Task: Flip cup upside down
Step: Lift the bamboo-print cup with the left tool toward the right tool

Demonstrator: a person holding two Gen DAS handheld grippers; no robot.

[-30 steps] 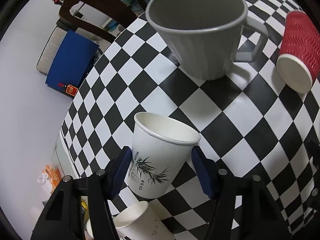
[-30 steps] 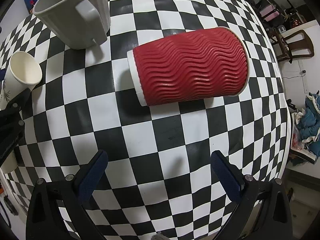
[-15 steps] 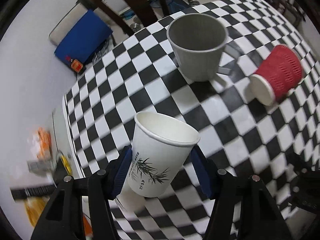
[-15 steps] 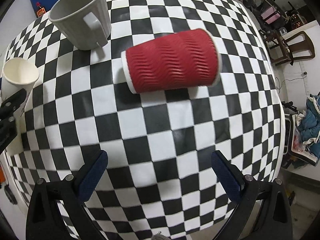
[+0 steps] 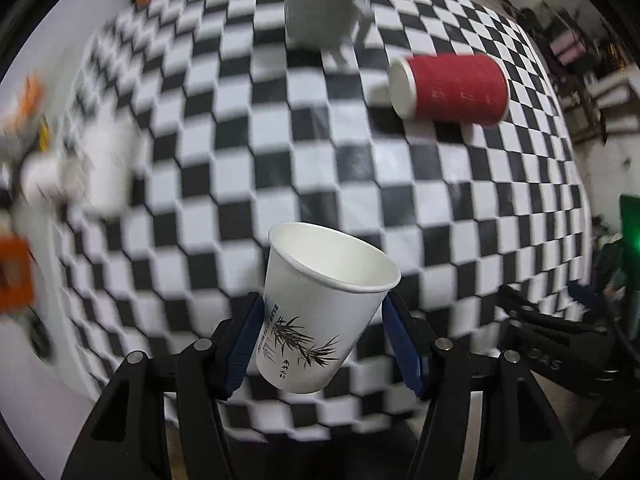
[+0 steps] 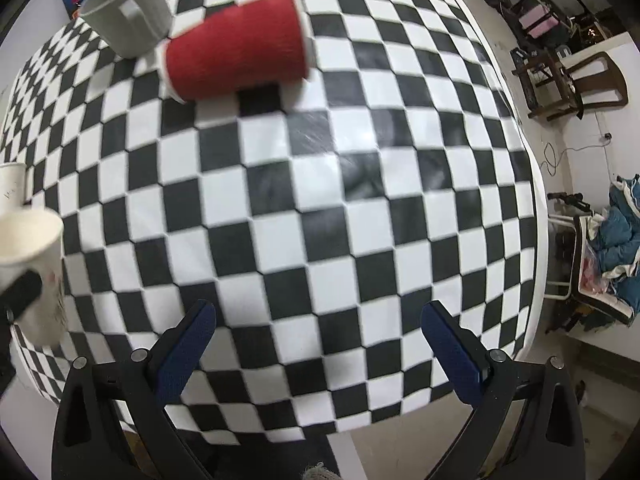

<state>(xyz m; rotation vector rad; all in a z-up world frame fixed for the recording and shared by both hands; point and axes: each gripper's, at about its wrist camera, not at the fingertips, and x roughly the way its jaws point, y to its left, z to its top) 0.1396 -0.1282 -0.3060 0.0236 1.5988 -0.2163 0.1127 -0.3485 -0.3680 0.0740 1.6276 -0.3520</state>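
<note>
White paper cup [image 5: 320, 312]: printed with a dark bamboo sprig, held above the near edge of the table, mouth up and tilted toward the right, its base clear of the cloth.
Left gripper [image 5: 322, 340]: its two blue pads press against opposite sides of the white paper cup, pinching it about mid-wall.
Right gripper [image 6: 318, 344]: jaws spread wide with nothing between them, poised over the near part of the table; in the left wrist view its black body shows at the lower right.
Checkered tablecloth [image 6: 328, 208]: black and white squares covering the round table.
Red ripple cup [image 6: 236, 46]: lying on its side at the far part of the table, its white base end turned toward the left.
Grey mug [image 6: 126, 12]: upright at the far left, just beside the red ripple cup, handle facing the near side.
Second white paper cup [image 6: 12, 188]: at the left edge of the right wrist view, only partly seen.
Wooden chair [image 6: 576, 84]: on the floor to the far right, beyond the table edge.
Blue cloth heap [image 6: 616, 236]: on a seat to the right.
</note>
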